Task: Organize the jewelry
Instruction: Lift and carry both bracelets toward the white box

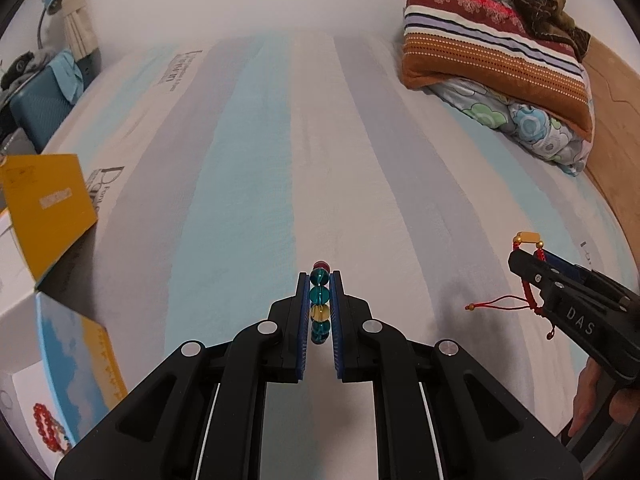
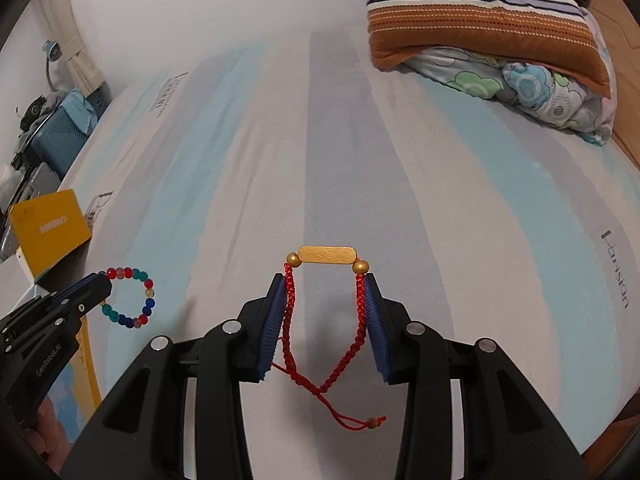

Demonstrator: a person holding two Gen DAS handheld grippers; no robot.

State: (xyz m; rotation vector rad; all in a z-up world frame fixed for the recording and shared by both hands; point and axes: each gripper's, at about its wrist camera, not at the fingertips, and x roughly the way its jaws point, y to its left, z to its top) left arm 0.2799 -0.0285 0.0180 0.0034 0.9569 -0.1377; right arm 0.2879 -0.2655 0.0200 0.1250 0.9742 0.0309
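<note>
My left gripper is shut on a beaded bracelet of teal, yellow and red beads, held above the striped bed. From the right wrist view that bracelet hangs as a ring from the left gripper. My right gripper holds a red braided cord bracelet with a gold bar; the cord runs along both blue pads, jaws spread wide. In the left wrist view the right gripper carries it, gold bar on top.
An open jewelry box with a yellow lid stands at the left bed edge, a red bead bracelet inside. Folded pillows and quilt lie at the far right. A blue suitcase stands beyond the bed.
</note>
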